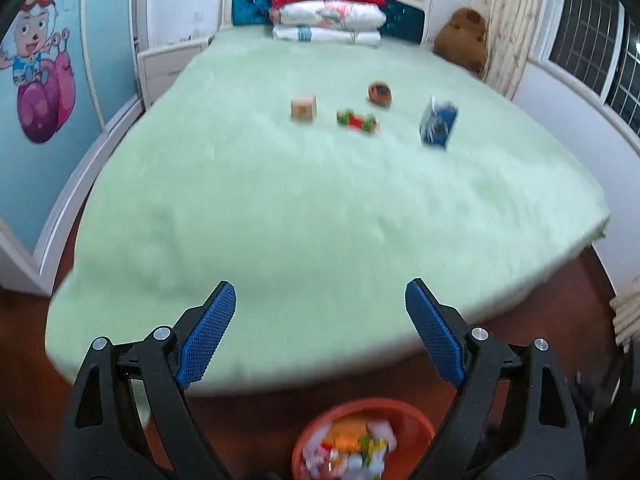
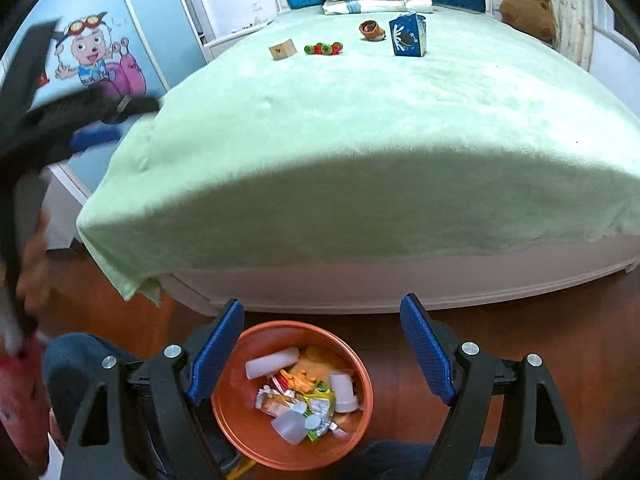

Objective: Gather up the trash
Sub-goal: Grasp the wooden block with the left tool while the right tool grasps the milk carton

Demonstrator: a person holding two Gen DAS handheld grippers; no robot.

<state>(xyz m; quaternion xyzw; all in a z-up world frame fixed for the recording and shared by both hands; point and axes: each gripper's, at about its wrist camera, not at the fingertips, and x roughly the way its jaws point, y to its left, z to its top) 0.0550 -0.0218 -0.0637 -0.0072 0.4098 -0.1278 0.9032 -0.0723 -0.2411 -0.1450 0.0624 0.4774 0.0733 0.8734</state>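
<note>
Both the left claw (image 1: 320, 296) and the right claw (image 2: 322, 310) gape wide and hold nothing, the right above the orange bin (image 2: 240, 420) of trash near the bed (image 2: 360, 140).

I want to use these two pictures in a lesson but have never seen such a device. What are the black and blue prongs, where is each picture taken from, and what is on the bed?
A person holds a hand-operated claw in each hand, each with its own camera looking along the blue pads. One picture is from the left claw, the other from the right claw. Both are open and hold nothing. On the green bed lie a wooden cube, a red and green toy, a small brown object and a blue carton. On the floor, an orange bin already holds wrappers and cups.
</note>
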